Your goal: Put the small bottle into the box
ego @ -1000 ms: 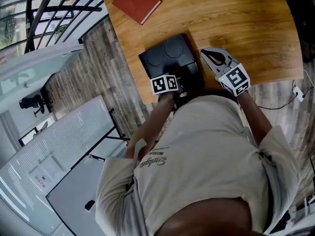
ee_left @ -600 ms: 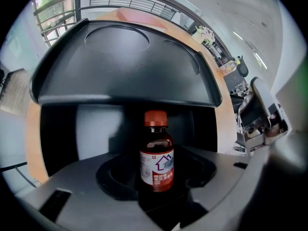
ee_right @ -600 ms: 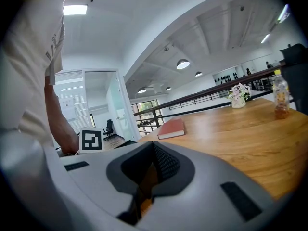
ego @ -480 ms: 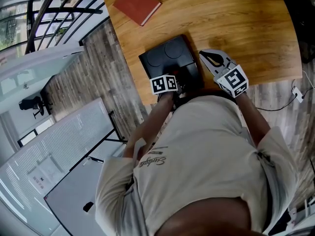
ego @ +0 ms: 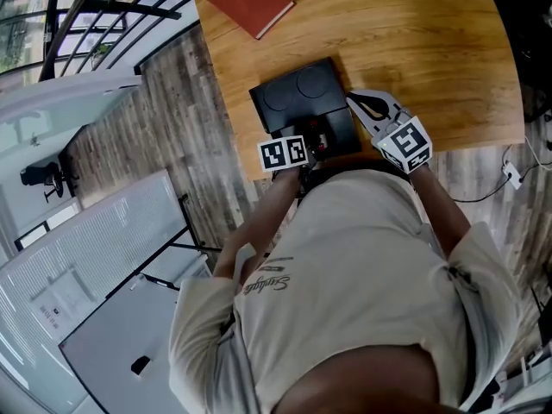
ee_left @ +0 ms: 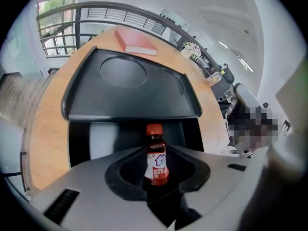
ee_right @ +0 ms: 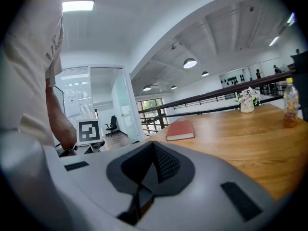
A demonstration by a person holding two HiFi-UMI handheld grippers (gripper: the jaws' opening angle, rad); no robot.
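A small brown bottle with a red cap and a red-and-white label stands upright between the jaws of my left gripper. The jaws are closing on it, and their dark pads lie against its lower sides. Just beyond it is the black box, its lid swung open and lying flat. In the head view my left gripper sits over the near end of the box. My right gripper hovers at the box's right side, shut and holding nothing.
A red book lies on the wooden table at the far left. A drink bottle and a vase of flowers stand far off on the table. The table's near edge lies right behind both grippers.
The head view has shifted a little. My left gripper stays at the near end of the box. My right gripper has drawn slightly closer to the box's right side.
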